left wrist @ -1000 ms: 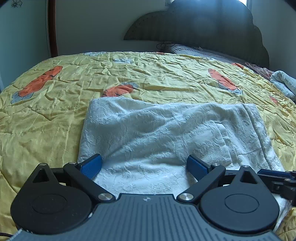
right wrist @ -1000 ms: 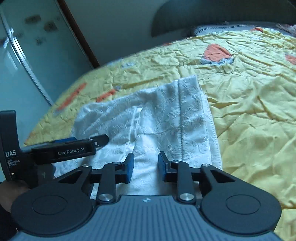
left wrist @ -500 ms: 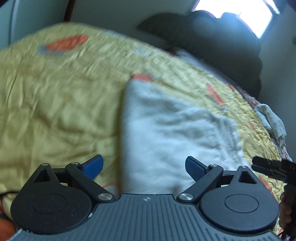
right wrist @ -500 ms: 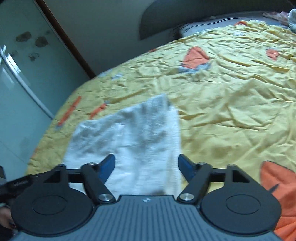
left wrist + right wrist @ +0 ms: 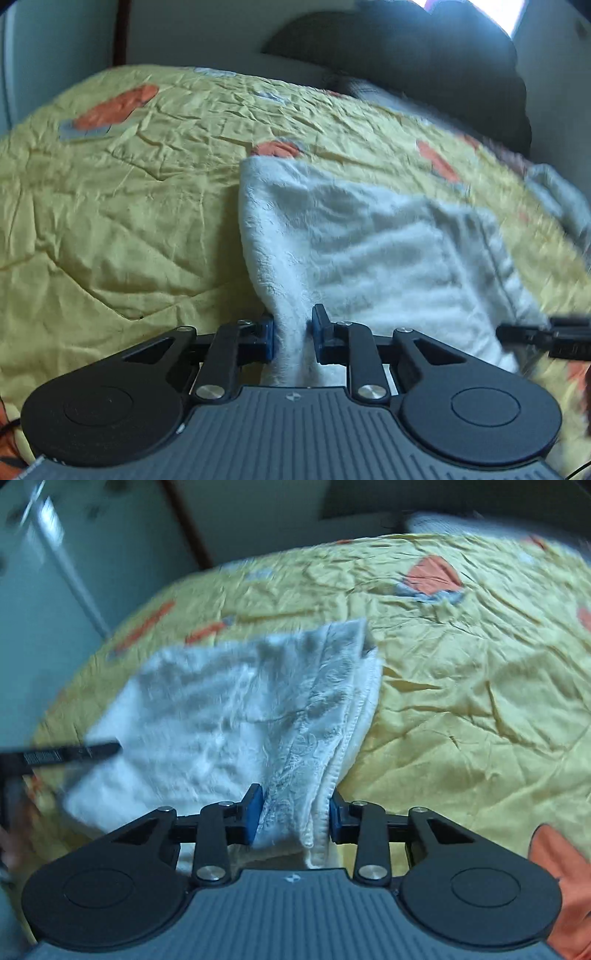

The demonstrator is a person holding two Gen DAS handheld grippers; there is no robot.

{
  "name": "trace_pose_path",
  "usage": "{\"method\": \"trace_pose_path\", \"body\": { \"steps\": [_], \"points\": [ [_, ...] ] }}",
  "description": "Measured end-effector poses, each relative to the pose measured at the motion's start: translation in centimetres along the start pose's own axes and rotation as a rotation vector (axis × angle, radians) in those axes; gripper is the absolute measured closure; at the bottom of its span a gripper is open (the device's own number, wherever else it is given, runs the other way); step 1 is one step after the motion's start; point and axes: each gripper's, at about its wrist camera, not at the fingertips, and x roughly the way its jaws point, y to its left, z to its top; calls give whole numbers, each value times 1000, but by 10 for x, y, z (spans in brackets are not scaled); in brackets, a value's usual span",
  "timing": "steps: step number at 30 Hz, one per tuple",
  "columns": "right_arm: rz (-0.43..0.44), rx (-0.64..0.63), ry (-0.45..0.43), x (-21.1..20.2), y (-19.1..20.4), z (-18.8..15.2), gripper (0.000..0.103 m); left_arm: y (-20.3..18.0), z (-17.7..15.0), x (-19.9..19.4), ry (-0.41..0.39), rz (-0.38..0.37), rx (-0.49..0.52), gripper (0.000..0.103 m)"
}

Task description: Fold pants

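Left gripper (image 5: pixel 292 339): jaws drawn in close, a bunched ridge of the white pants (image 5: pixel 369 236) pinched between the blue pads (image 5: pixel 269 339); this is the near left corner of the garment, at the edge where it meets the yellow quilt (image 5: pixel 118 206). From these fingers the cloth runs straight ahead and off to the right, away toward the dark headboard (image 5: pixel 406 66); nothing of it lies to the left of the grip. Right gripper (image 5: pixel 295 816): jaws likewise narrowed on cloth, holding the stacked hemmed edges at the near right corner, with the seam lines visible between the pads. From here the pants (image 5: pixel 229 709) spread ahead and to the left; to the right is bare quilt (image 5: pixel 480 686). So the two grips sit on the same near edge, one at each end, and the garment's span between them runs left to right while its free far edge lies forward of both. The tip of the other tool shows at the side of each view, so the hands are near one another. Judgement: the pants are already partly folded, and the next fold calls for carrying this near edge forward over the far edge, both hands level, since neither is clearly closer to it. Motion blur hides the fine layering.
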Motion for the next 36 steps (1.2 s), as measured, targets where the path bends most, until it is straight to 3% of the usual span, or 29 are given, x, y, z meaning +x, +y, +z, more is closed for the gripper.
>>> {"method": "trace_pose_path", "body": {
  "steps": [3,6,8,11,13,15,17,21,24,27,28,30,36],
  "points": [
    [17,68,-6,4,-11,3,57,0,-1,4,-30,18,17,78],
    [42,197,-35,-5,-21,-4,43,2,-5,-6,-80,47,25,51],
    [26,278,-100,-27,-23,-12,42,-3,-12,-28,-141,108,69,44],
    [38,289,-221,-64,-6,-34,42,-17,-31,-72,-248,109,151,30],
    [41,253,-227,-75,15,-48,33,-27,-45,-90,-261,91,147,19],
    [-15,207,-191,-74,34,-57,32,-37,-58,-98,-240,68,150,18],
    [-66,176,-143,-68,48,-66,32,-46,-70,-97,-221,92,140,18],
    [-117,172,-58,-44,61,-80,32,-56,-83,-72,-89,97,140,18],
    [-160,138,-98,-37,70,-84,16,-53,-89,-63,-78,95,140,18],
    [-196,87,-132,-25,81,-90,0,-50,-93,-52,-70,131,137,6],
    [-238,42,-149,-20,88,-94,0,-50,-95,-50,-81,151,137,0],
    [-299,-35,-180,-12,100,-100,0,-50,-98,-46,-92,159,139,0],
    [-291,-18,-182,-13,95,-100,0,-45,-94,-46,-97,151,126,0]
  ]
}}
